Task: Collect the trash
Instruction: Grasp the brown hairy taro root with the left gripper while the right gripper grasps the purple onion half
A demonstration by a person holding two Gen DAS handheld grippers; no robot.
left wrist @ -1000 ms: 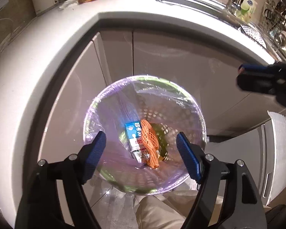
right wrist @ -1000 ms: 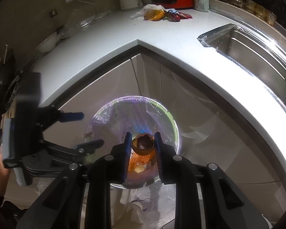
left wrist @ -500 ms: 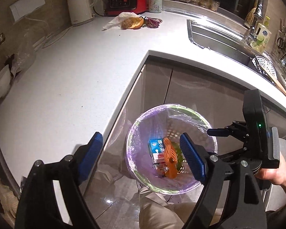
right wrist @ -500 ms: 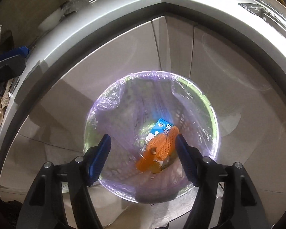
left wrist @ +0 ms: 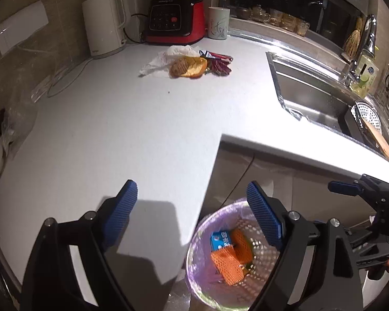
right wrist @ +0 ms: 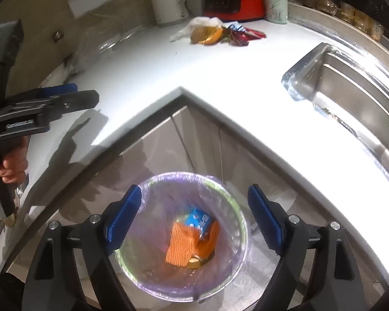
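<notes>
A bin (right wrist: 242, 215) lined with a purple bag stands on the floor at the cabinet corner. In it lie a blue carton (right wrist: 199, 219) and orange foam net (right wrist: 181, 243). My right gripper (right wrist: 194, 189) hangs above the bin, its jaws opening with nothing between them. My left gripper (left wrist: 190, 185) is over the white counter's edge, its jaws also opening and empty; the bin (left wrist: 192, 248) shows below its right finger. Far back on the counter lies a trash pile: crumpled white paper, an orange peel (left wrist: 188, 67) and red wrappers (left wrist: 220, 63).
A white kettle (left wrist: 105, 28), a red appliance (left wrist: 175, 19) and a mug (left wrist: 218, 23) line the back wall. A steel sink (left wrist: 311, 98) is set into the counter on the right, with soap and utensils beyond it. Cabinet doors (right wrist: 194, 134) stand behind the bin.
The right gripper opened and let a brown round piece fall into the bin. The left gripper rose away from the bin and now looks over the counter towards the trash pile.
</notes>
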